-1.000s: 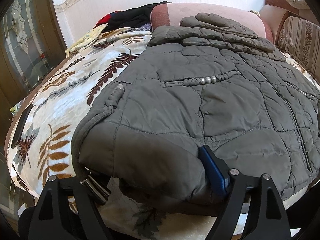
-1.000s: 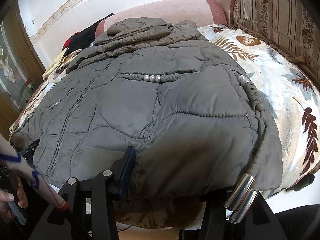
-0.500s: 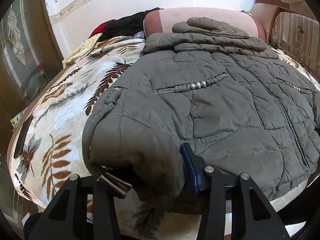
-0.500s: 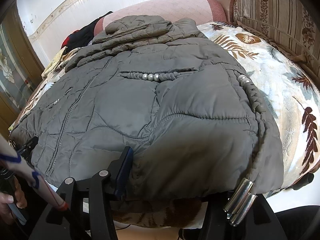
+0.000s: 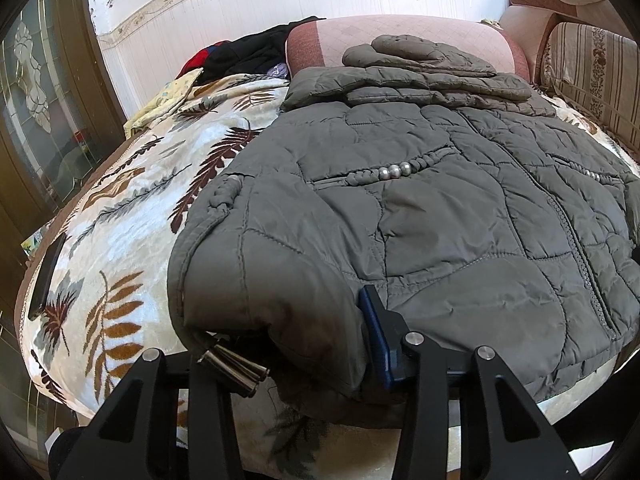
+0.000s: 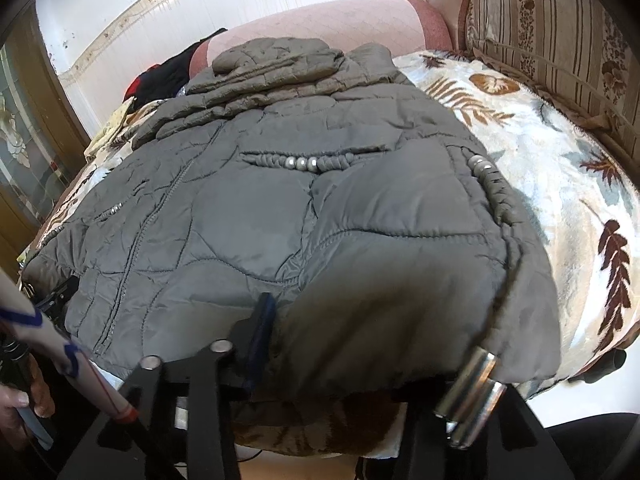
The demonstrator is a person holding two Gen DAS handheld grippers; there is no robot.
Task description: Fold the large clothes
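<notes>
Across the bed (image 5: 120, 216), a leaf-printed blanket (image 6: 560, 184) covers the surface, and your grey quilted jacket (image 5: 420, 208) lies spread over it, filling the centre and right of the left wrist view. At the upper middle of that frame its sleeves are folded over the collar end, against a pink bolster (image 5: 400, 36). A heap of black and red clothes (image 5: 248, 52) sits at the upper left beside the bolster, and a striped sofa cushion (image 6: 552, 36) fills the upper right of the right wrist view. A dark flat object (image 5: 46, 276) lies on the blanket at the left edge; you cannot tell what it is. Nothing lies on top of the jacket's body.

Your left claw (image 5: 280, 364) is at the bottom of its frame with the jacket's near hem corner bunched between its fingers (image 5: 380, 344); the jaws are closing and the blue pad presses into the fabric. Metal drawstring tips (image 5: 236, 368) hang just beside the left finger.

Your right claw (image 6: 352, 364) has the opposite hem corner between its fingers (image 6: 260, 332), jaws likewise closing on the fabric, with silver cord ends (image 6: 476, 388) dangling at lower right. A hand (image 6: 16, 412) shows at the lower left edge of that view.
</notes>
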